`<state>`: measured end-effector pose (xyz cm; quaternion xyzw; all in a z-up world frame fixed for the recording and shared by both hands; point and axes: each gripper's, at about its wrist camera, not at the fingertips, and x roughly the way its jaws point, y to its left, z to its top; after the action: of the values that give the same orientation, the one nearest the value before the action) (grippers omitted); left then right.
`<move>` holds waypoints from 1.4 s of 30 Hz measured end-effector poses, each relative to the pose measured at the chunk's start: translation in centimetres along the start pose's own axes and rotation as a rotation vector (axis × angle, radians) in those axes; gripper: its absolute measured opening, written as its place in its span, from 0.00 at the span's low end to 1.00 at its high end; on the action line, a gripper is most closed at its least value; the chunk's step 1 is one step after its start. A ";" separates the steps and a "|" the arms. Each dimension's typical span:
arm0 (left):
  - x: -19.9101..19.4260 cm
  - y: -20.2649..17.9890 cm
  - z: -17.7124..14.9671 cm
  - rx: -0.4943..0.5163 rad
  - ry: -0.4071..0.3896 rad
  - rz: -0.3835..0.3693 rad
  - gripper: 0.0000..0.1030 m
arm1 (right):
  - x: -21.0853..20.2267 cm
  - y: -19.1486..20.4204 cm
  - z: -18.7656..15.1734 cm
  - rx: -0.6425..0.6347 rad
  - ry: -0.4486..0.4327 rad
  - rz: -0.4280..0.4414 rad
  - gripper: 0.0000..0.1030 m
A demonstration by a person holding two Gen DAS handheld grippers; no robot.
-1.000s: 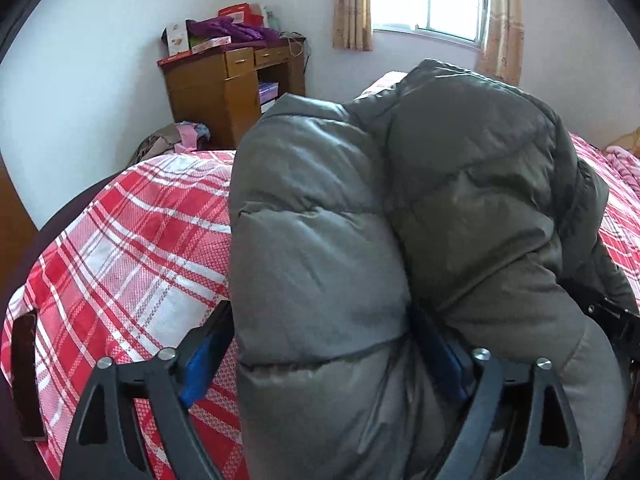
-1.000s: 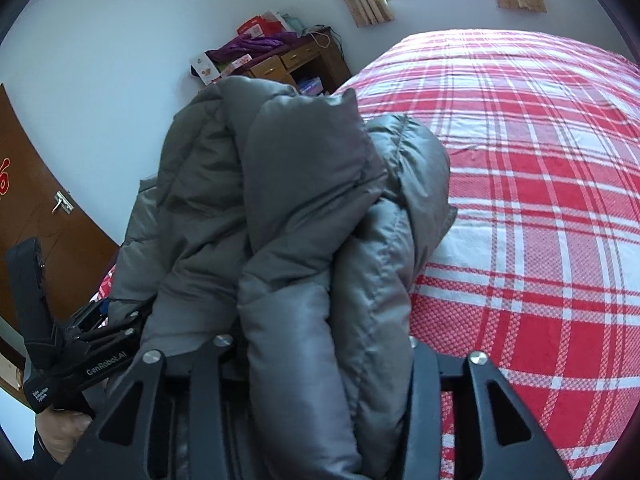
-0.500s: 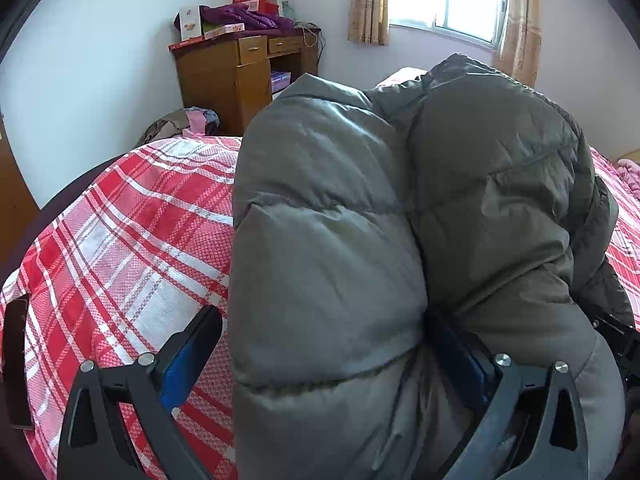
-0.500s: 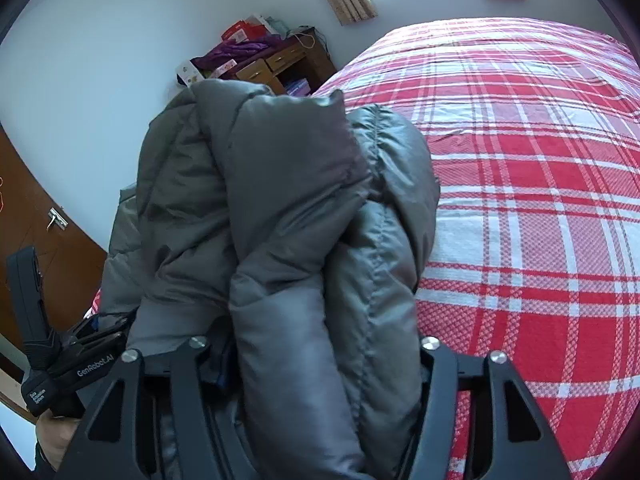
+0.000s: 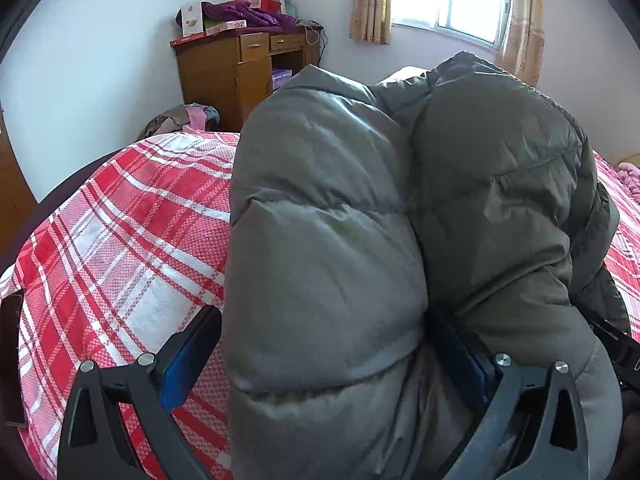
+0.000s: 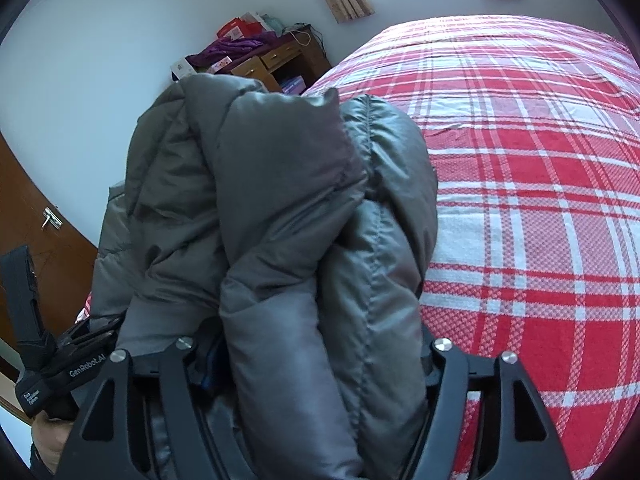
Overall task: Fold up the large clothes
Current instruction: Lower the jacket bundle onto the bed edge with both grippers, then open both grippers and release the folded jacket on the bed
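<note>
The bed (image 6: pixel 540 200), covered in red plaid, carries the grey down jacket (image 5: pixel 340 260), bundled at its near left edge, directly ahead of me. My left gripper (image 5: pixel 328 364) stands fully open around a quilted fold, the left finger clear. My right gripper (image 6: pixel 316 360) has just been opening, a sleeve-like fold between its fingers; grip uncertain. I judge the jacket light, puffy, slippery: grasp at seams, deep.

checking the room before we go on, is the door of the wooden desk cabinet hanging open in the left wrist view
No, the cabinet door sits closed and flush on the wooden desk, beside an open shelf holding a purple box.
</note>
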<state>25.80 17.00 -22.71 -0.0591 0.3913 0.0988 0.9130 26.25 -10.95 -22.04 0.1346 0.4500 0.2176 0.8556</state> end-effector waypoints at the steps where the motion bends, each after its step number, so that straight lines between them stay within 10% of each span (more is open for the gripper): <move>1: 0.0 -0.1 -0.1 0.001 -0.003 0.003 0.99 | 0.0 0.2 0.0 -0.004 0.000 -0.005 0.68; 12: -2.1 -0.2 0.2 0.024 0.004 0.032 0.99 | -0.1 1.8 0.9 -0.052 0.003 -0.087 0.74; 28: -22.0 1.1 0.7 0.015 -0.307 -0.013 0.99 | -14.8 9.8 -0.7 -0.154 -0.199 -0.144 0.86; 42: -24.8 0.8 0.6 0.019 -0.356 -0.039 0.99 | -18.9 14.0 -1.6 -0.247 -0.294 -0.127 0.90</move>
<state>9.37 14.58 -4.31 -0.0395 0.2229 0.0861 0.9702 11.90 -8.03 -3.51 0.0304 0.2979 0.1947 0.9340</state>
